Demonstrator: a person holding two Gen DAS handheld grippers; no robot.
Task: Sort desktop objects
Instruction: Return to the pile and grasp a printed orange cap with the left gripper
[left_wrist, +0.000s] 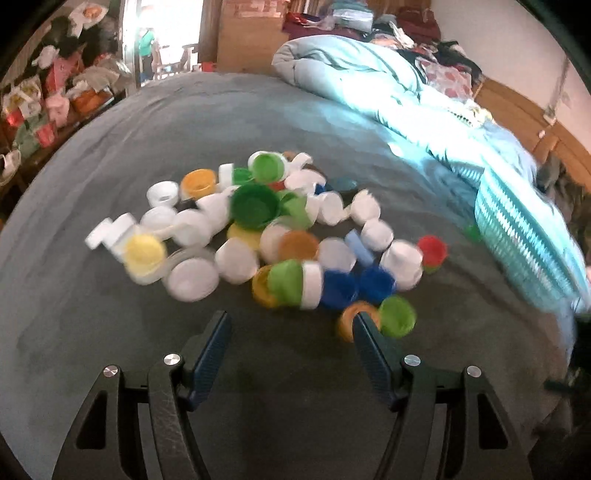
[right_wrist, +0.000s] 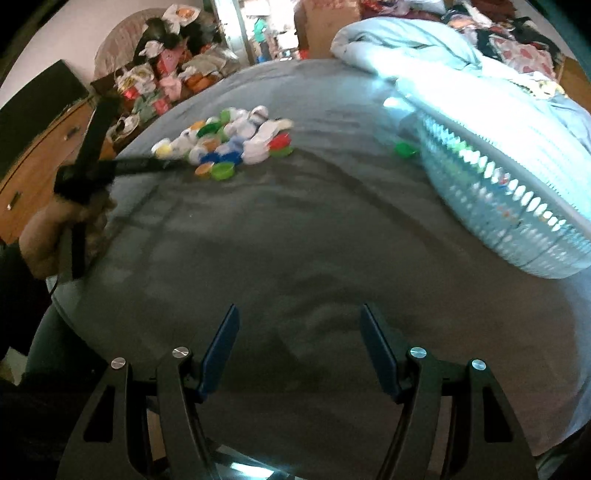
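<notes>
Left hand-held gripper (left_wrist: 291, 321) has its jaws apart with nothing between them, hanging just short of the pile of bottle caps (left_wrist: 258, 232) on the grey bed cover (left_wrist: 110, 184), its right finger overlapping an orange cap (left_wrist: 349, 321) at about 1 o'clock. Right hand-held gripper (right_wrist: 299, 314) is spread open and empty too, over bare cover, with the pile well off at 11 o'clock and the person's hand (right_wrist: 48, 236) at 9 o'clock. Further back, a light blue slotted basket (right_wrist: 509, 206) sits at 2 o'clock, one green cap (right_wrist: 404, 149) just beside it.
</notes>
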